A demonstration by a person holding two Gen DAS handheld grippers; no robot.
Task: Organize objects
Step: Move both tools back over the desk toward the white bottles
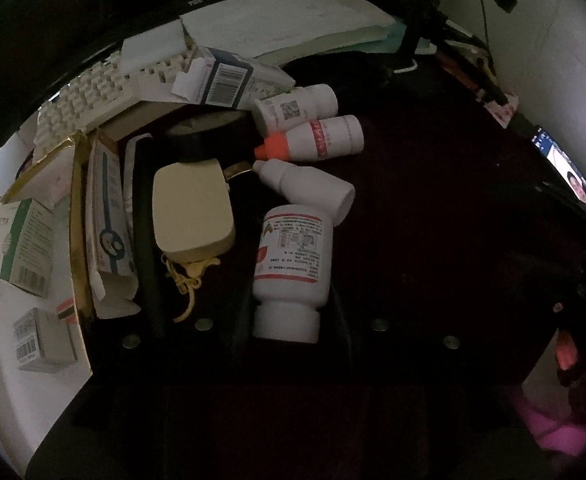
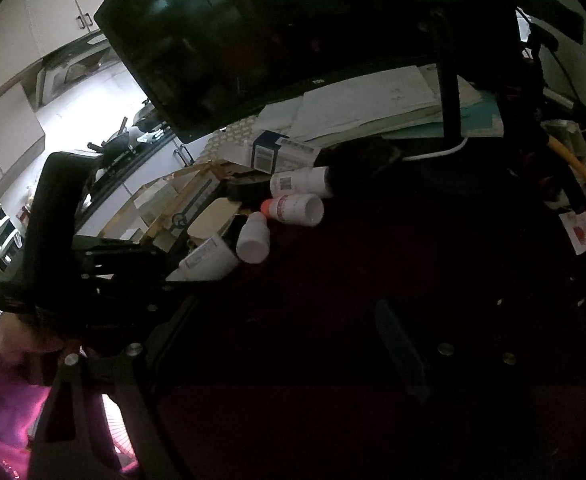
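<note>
A white pill bottle (image 1: 291,256) with a red-and-white label lies cap toward the camera on the dark red tabletop (image 1: 433,220). My left gripper (image 1: 293,280) is shut on it, one dark finger along each side of the bottle. The right wrist view shows the same bottle (image 2: 209,258) at the tips of the left gripper's black frame (image 2: 105,264). Beyond it lie a plain white dropper bottle (image 1: 305,184), an orange-capped bottle (image 1: 317,138) and a QR-labelled bottle (image 1: 293,108). My right gripper (image 2: 289,312) hangs open over bare tabletop with nothing between its fingers.
Left of the bottles are a cream flat case (image 1: 191,212) with a yellow tassel, a black tape roll (image 1: 209,136) and a gold-edged box (image 1: 75,208) with several medicine cartons. A white keyboard (image 1: 93,100), papers (image 1: 285,20) and a dark monitor (image 2: 253,40) stand behind.
</note>
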